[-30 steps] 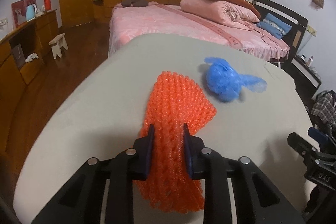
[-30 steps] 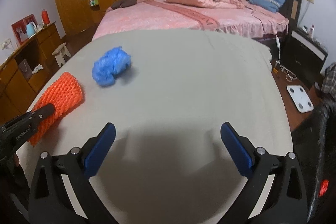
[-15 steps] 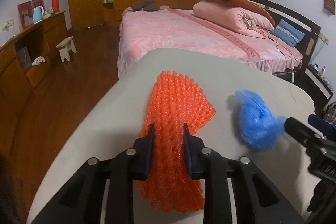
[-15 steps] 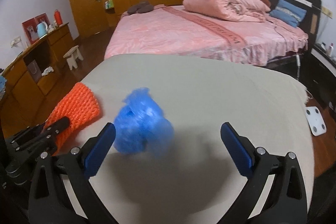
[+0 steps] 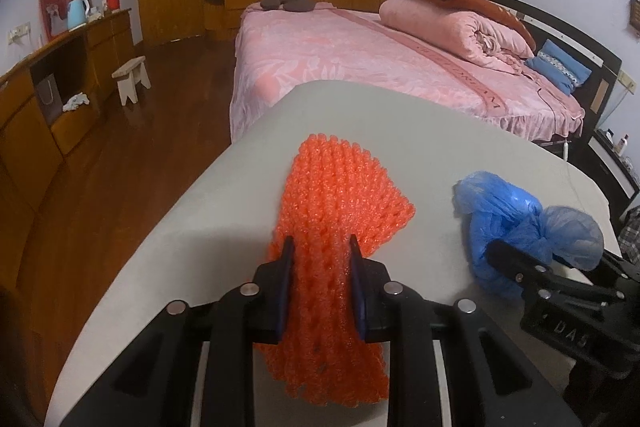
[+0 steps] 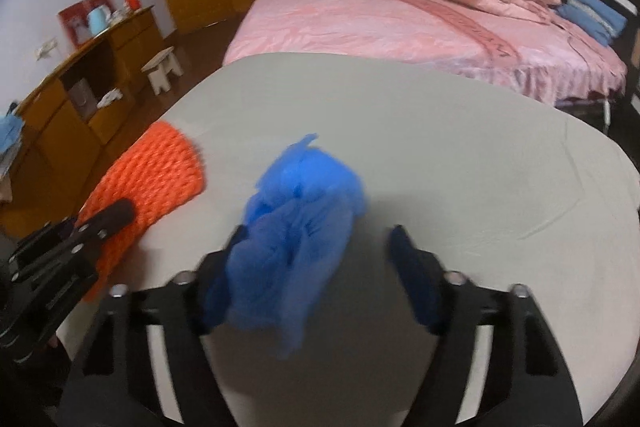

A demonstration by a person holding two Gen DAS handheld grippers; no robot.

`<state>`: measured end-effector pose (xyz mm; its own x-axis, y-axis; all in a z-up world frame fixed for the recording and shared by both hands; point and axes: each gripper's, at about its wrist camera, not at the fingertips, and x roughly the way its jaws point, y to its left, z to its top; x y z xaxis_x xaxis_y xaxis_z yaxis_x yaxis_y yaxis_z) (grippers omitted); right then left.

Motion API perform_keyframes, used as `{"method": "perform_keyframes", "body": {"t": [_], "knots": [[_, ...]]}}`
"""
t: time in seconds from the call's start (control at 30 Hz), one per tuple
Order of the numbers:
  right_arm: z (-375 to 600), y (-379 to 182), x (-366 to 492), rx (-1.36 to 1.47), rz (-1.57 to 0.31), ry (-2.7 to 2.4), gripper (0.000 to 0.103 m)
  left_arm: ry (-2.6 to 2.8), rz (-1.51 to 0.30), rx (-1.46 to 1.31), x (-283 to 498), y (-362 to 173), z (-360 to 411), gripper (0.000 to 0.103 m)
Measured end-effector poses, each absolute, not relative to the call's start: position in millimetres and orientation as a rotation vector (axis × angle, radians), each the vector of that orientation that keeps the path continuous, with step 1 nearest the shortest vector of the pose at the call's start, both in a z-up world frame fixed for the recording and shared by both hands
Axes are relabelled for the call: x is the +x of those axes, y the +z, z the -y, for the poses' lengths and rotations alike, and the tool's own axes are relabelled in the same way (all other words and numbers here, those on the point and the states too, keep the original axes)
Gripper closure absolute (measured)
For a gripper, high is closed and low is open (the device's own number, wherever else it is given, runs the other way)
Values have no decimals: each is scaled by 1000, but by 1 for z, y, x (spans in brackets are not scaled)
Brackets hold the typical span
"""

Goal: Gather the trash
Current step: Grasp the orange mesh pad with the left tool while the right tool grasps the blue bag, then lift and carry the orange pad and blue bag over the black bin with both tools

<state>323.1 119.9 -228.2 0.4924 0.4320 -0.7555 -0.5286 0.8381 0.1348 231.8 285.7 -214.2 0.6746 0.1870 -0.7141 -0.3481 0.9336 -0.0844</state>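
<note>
My left gripper is shut on an orange foam net that lies on the grey table. A crumpled blue plastic bag lies between the jaws of my right gripper, against the left finger. The jaws stand partly closed around the bag, with a gap on the right side. In the left wrist view the blue bag is to the right of the net, with the right gripper on it. The net also shows in the right wrist view.
A pink bed with a rolled quilt stands beyond the table. A wooden sideboard and a small stool stand at the left. The table's left edge drops to a wooden floor.
My right gripper has moved in over the blue bag and its jaws have narrowed around it. The left gripper still holds the orange net and has shifted left.
</note>
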Motion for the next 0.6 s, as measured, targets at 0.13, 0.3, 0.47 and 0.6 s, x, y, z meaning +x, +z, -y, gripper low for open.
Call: {"method": "perform_keyframes", "body": {"t": [0.13,0.3,0.47,0.6], "knots": [[-128,-226,315,-144,-873,616,67,303,-776,-228,232,-215,-287,78],[-120,-219,308,-116,-874,601,68,299,-785,-223,235,-216,-286,78],[-96,-207,299,-70,-861,577,68,289,-760,-204,230,-209,-281,78],[-72,-194,291,-25,-845,559,68,256,-719,-173,218,-189,-261,78]]}}
